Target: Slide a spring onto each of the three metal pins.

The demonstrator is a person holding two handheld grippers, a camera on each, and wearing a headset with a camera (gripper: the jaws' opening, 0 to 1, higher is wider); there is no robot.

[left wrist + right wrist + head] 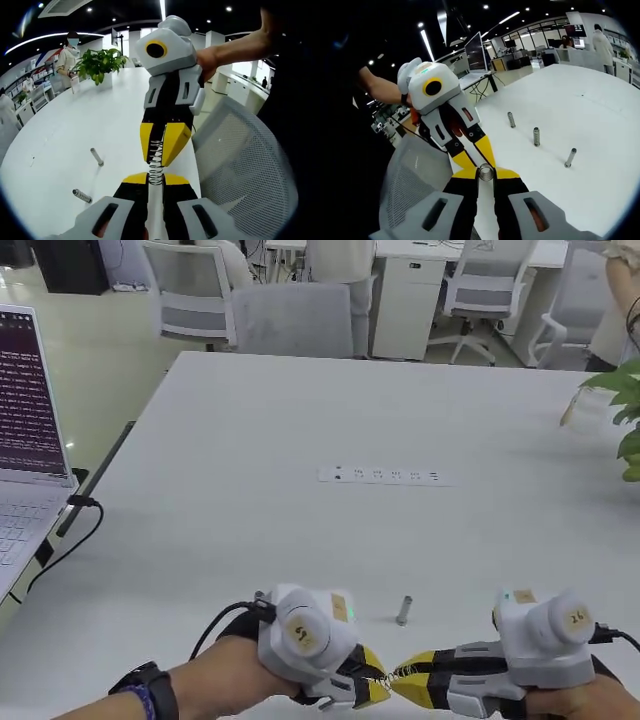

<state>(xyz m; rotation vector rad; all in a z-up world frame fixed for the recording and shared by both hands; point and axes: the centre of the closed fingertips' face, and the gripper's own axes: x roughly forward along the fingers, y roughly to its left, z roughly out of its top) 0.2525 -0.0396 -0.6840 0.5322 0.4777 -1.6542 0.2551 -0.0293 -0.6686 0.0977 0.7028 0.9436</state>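
Near table edge, centre: spring [400, 672] spans tip to tip, long axis left-right; right gripper [486, 174] jaws closed on one end; left gripper [155, 179] jaws appar. pinch the other; bare pin [404, 610] sits just beyond the tips, approx. equidistant from both.

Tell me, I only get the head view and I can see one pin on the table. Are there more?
Observer: Yes. The right gripper view shows three: a far pin and a middle pin, both already fitted with coils, plus a bare pin.
Operator: What's the wiggly thing between the claws?
Observer: A loose spring. The left gripper view shows it running from the left claw into the right claw, and both seem to pinch it.
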